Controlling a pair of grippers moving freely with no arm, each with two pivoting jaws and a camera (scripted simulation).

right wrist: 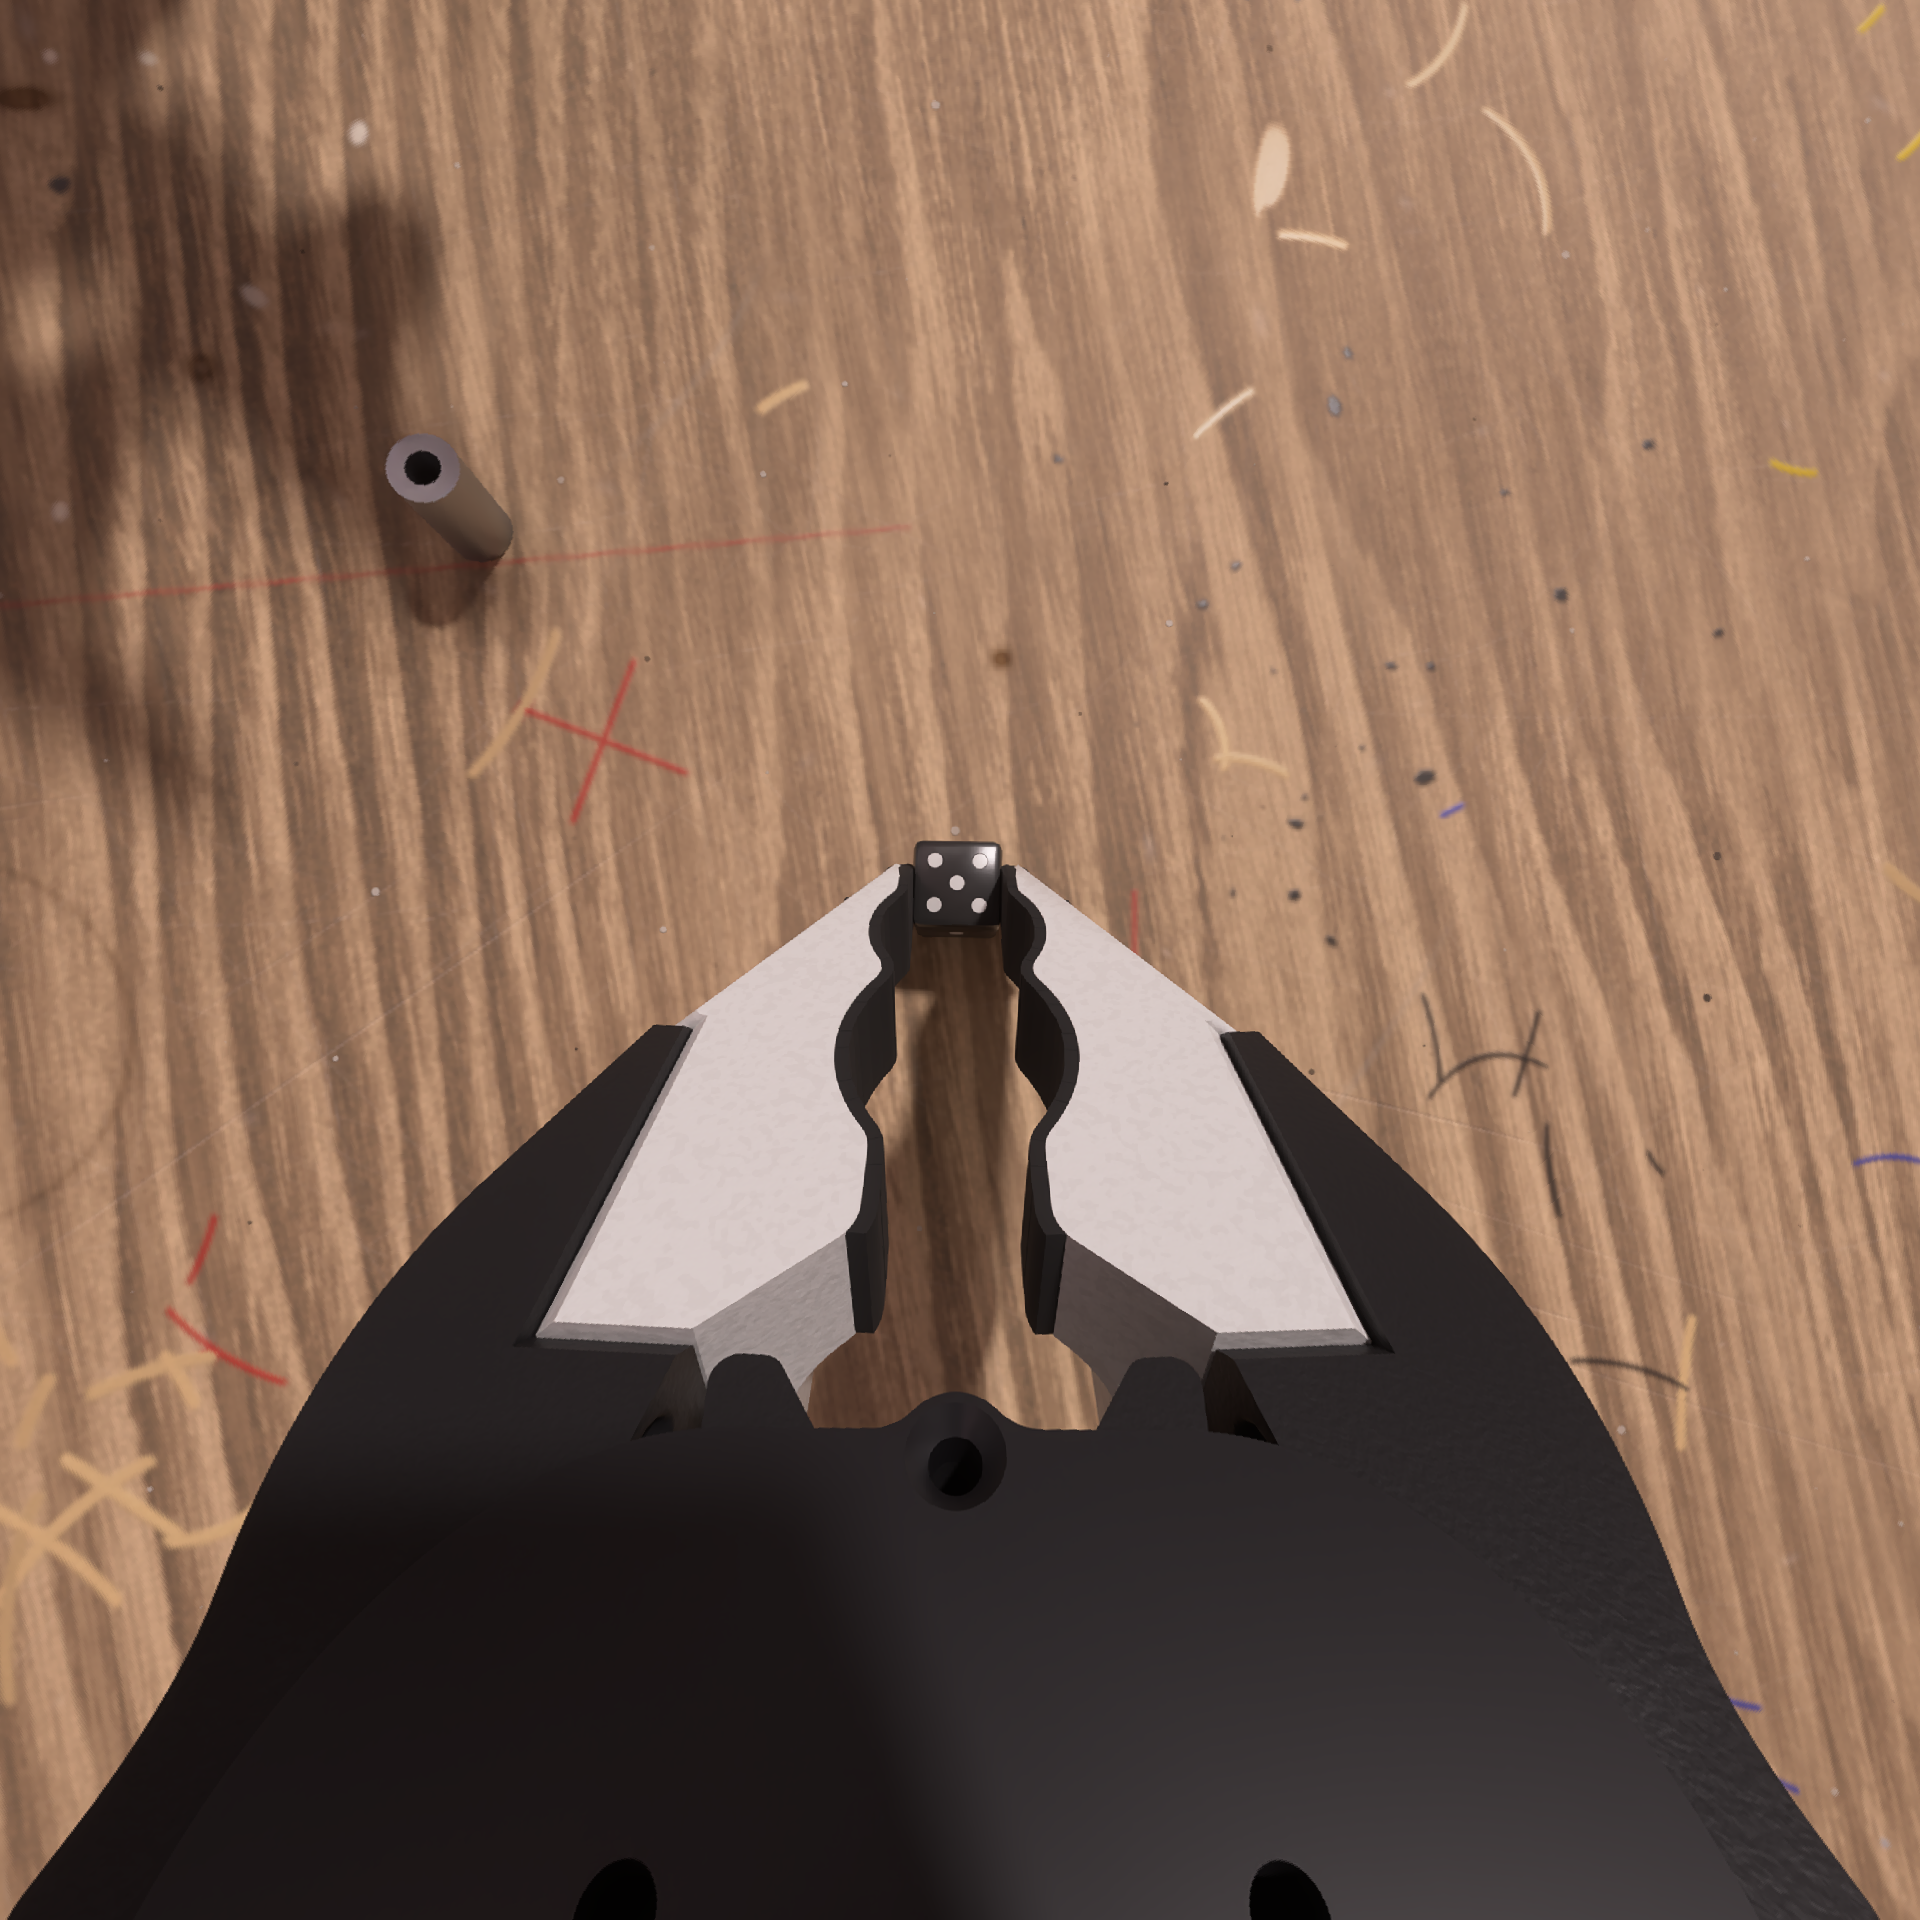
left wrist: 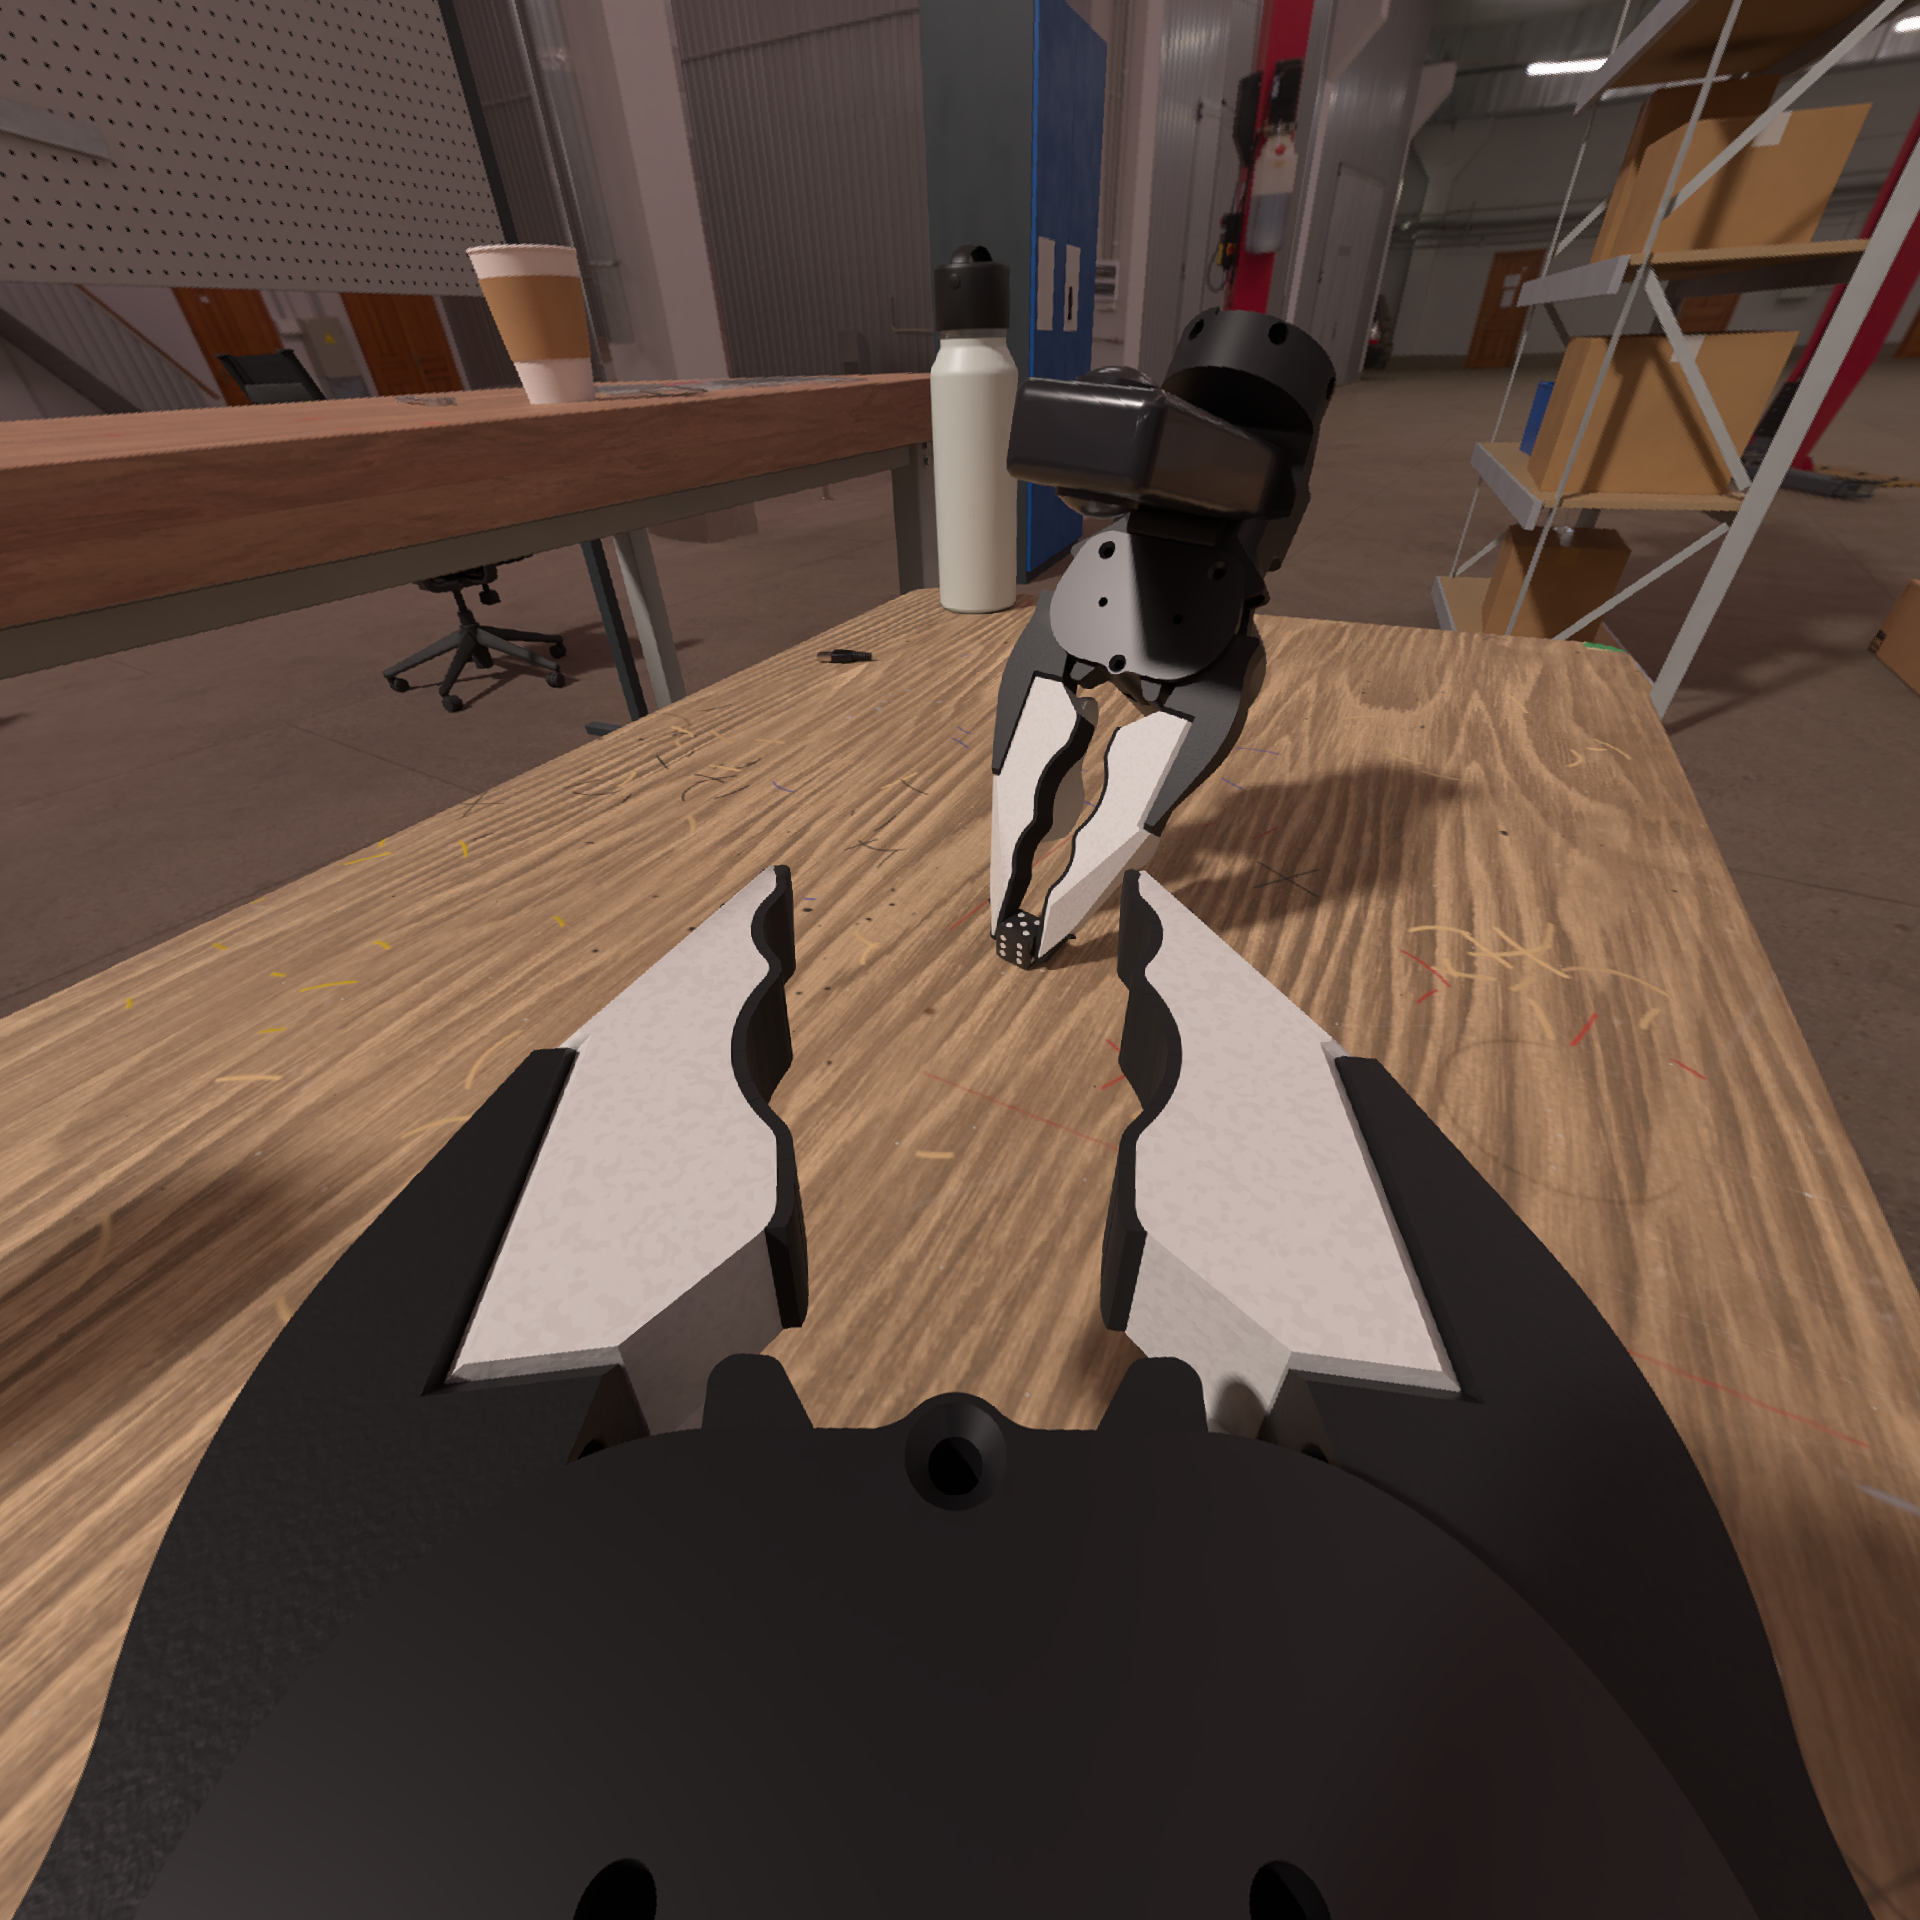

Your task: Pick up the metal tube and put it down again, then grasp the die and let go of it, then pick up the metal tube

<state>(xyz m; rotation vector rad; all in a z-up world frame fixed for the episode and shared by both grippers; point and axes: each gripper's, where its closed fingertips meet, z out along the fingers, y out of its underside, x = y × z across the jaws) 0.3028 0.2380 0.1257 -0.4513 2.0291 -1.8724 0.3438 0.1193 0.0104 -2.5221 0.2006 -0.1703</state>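
A small black die (right wrist: 956,885) with white pips sits on the wooden table (right wrist: 1351,623), pinched on both sides between my right gripper's (right wrist: 956,896) fingertips. The left wrist view shows the same: the right gripper (left wrist: 1023,935) points steeply down, its tips on the table around the die (left wrist: 1016,938). A short grey metal tube (right wrist: 449,509) stands on end on the table, ahead and to the left of the right gripper, apart from it. My left gripper (left wrist: 956,883) is open and empty, low over the table, pointing toward the die. The tube does not show in the left wrist view.
A white bottle with a black cap (left wrist: 974,468) stands at the table's far edge. A small black stick (left wrist: 842,656) lies near the far left edge. A paper cup (left wrist: 535,322) sits on a second table behind. Metal shelves with boxes (left wrist: 1662,364) stand at the right.
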